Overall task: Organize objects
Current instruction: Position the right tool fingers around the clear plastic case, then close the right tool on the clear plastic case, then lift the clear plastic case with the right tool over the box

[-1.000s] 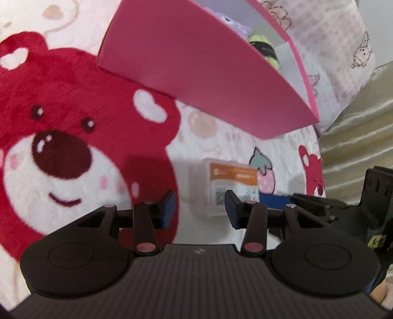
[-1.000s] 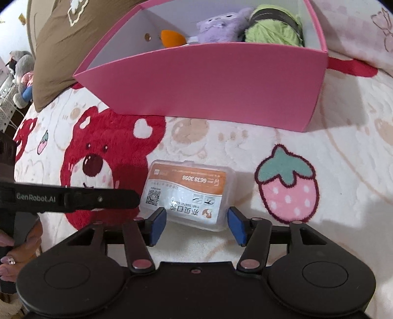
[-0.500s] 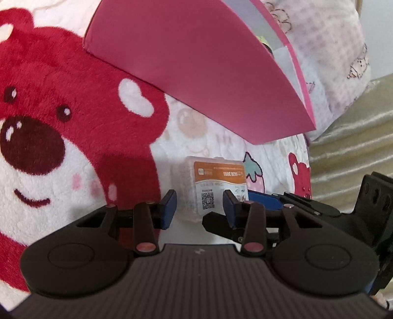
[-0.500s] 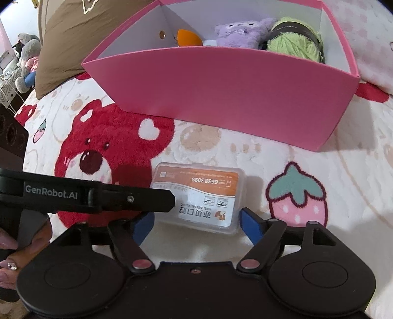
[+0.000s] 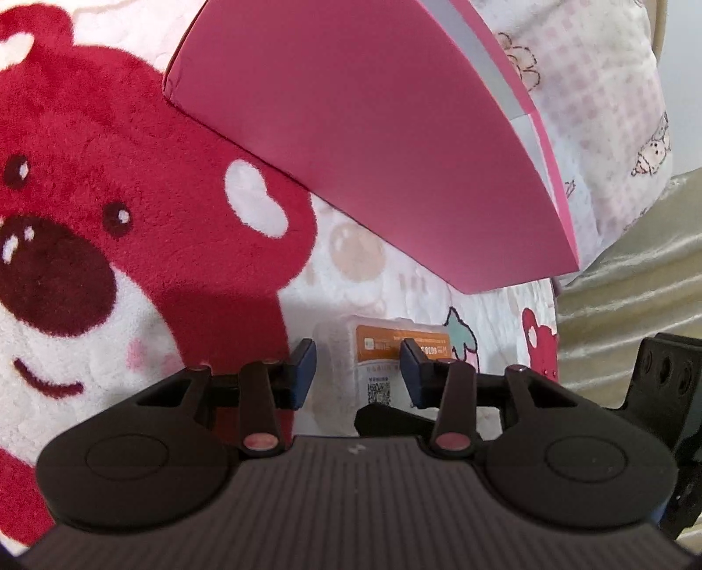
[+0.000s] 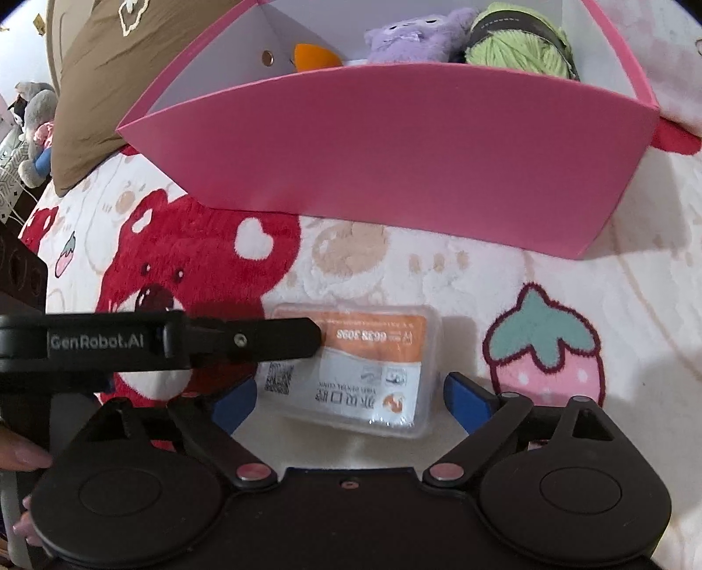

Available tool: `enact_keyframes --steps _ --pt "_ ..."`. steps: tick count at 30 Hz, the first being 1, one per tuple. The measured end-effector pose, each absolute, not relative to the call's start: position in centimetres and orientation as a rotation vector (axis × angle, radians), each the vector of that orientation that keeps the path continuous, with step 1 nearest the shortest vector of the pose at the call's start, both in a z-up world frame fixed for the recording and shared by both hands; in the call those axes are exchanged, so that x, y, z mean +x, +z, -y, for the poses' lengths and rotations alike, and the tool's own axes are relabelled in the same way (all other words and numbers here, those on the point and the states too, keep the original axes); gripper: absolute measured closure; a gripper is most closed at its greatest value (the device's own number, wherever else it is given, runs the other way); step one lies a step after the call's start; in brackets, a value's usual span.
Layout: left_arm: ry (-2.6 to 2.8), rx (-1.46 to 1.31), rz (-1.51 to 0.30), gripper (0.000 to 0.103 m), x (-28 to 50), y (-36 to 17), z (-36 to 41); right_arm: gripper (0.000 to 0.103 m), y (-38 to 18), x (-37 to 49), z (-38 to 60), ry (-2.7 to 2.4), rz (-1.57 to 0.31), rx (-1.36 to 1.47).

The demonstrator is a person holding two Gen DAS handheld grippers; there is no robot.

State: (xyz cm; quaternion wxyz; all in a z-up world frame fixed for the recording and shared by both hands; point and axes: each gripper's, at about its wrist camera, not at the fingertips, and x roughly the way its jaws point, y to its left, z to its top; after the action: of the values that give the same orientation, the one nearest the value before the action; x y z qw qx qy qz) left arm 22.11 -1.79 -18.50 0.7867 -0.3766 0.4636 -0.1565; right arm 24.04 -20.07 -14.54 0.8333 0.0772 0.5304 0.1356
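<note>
Both grippers (image 6: 349,397) (image 5: 357,372) flank the clear case (image 6: 355,372), spread.

The storage box (image 6: 395,162) is bright pink outside, pale grey-white inside. In it sit a lilac plush toy (image 6: 417,37), a ball of lime-green yarn (image 6: 513,52) with a black band, and something orange (image 6: 313,57). The fleece blanket (image 6: 570,272) is cream, printed with red bears — dark maroon noses, white heart ears — and pink strawberries with teal leaves. The clear plastic case (image 6: 373,372) carries an orange-and-white label. Both grippers have black bodies and blue pads (image 6: 467,397).
</note>
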Motion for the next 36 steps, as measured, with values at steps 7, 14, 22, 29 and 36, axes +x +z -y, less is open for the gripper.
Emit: enact_keyframes --steps 7,14,22,29,36 --pt "-0.33 -0.833 -1.007 0.062 22.4 -18.6 2.0 0.005 -15.1 24.5 19.7 0.296 -1.144 0.153" --pt "-0.366 -0.864 -1.02 0.066 21.8 -18.6 2.7 0.003 -15.1 24.7 18.8 0.263 -1.145 0.063" --pt "-0.386 -0.815 -0.969 0.066 20.7 -16.8 2.8 0.006 -14.4 23.8 19.1 0.254 -1.111 0.011" --pt "-0.393 -0.756 -0.944 0.066 19.3 -13.8 2.7 0.006 -12.7 22.9 19.3 0.265 -1.092 0.051" --pt "-0.411 -0.674 -0.935 0.066 18.0 -10.8 3.1 0.006 -10.0 20.9 19.5 0.246 -1.024 0.135"
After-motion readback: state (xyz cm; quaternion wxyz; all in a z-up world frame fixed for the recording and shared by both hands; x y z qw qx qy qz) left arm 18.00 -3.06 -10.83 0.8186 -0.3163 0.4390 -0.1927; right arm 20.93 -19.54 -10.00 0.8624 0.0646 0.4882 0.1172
